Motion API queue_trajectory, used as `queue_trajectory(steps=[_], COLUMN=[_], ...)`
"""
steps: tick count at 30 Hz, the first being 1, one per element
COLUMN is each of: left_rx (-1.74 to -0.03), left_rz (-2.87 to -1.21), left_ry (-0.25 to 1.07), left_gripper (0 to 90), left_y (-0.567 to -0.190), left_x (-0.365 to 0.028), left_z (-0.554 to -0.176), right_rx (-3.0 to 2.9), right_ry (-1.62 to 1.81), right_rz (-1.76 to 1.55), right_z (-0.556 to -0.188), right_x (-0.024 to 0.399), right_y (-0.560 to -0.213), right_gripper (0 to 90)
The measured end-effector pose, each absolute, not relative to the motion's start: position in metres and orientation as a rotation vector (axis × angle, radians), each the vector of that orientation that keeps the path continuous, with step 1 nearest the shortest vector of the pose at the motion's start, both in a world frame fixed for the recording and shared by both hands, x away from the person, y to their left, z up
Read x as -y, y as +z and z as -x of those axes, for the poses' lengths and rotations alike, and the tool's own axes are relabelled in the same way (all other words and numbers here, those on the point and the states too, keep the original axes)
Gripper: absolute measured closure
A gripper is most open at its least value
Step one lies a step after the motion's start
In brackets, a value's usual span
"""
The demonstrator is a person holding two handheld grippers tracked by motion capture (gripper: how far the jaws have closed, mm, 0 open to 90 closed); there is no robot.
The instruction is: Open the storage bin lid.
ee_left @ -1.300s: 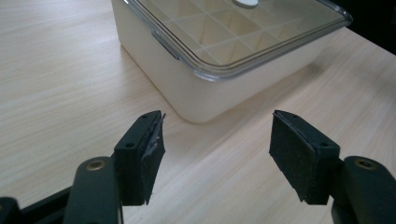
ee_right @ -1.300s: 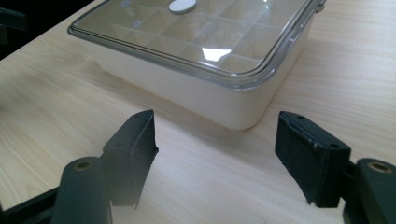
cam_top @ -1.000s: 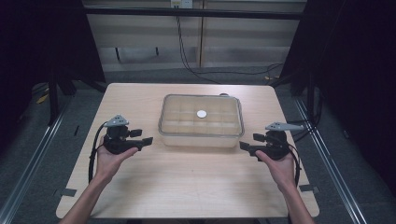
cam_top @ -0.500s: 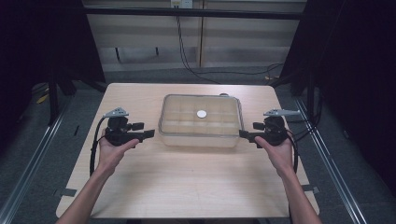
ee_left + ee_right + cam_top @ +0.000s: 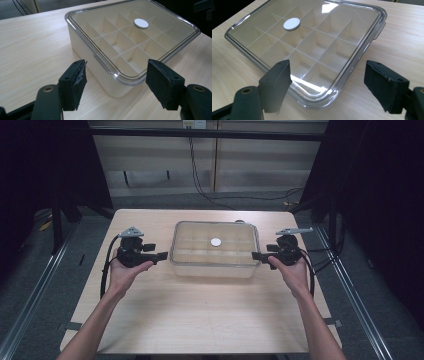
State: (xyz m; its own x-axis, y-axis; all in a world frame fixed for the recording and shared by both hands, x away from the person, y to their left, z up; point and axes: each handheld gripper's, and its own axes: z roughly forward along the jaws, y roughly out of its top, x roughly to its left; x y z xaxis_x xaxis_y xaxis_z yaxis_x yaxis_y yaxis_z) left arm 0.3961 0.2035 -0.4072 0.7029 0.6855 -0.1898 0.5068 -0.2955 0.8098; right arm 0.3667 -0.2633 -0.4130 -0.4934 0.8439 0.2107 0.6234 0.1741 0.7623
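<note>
Clear-lidded box was flanked by left gripper and right gripper, jaws wide, just opening, nothing held; dividers were shown in gripper views.

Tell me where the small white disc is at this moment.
In the high view, the white disc lies on the clear lid of the divided box, near its middle, between the left gripper and right gripper.
</note>
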Motion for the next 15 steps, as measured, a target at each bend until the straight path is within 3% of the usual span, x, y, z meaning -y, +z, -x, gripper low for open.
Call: queue_trajectory(steps=[5,8,15], left_rx=[-0.947,-0.954,-0.957], left_rz=[-1.956,-1.964,-1.969], left_ry=[0.217,0.232,0.240], left_gripper=[32.2,31.3,29.1], left_y=[-0.411,-0.412,-0.416], left_x=[-0.200,-0.198,-0.188], left_z=[-0.409,-0.413,-0.422], right_rx=[-2.187,-2.196,-2.204], right_ry=[1.230,1.221,1.196], right_rz=[-1.428,-1.402,-1.441], right_z=[-0.377,-0.382,-0.395], right_x=[0.259,0.256,0.254], right_y=[-0.414,-0.414,-0.418], right_gripper=[20.5,27.3,27.9])
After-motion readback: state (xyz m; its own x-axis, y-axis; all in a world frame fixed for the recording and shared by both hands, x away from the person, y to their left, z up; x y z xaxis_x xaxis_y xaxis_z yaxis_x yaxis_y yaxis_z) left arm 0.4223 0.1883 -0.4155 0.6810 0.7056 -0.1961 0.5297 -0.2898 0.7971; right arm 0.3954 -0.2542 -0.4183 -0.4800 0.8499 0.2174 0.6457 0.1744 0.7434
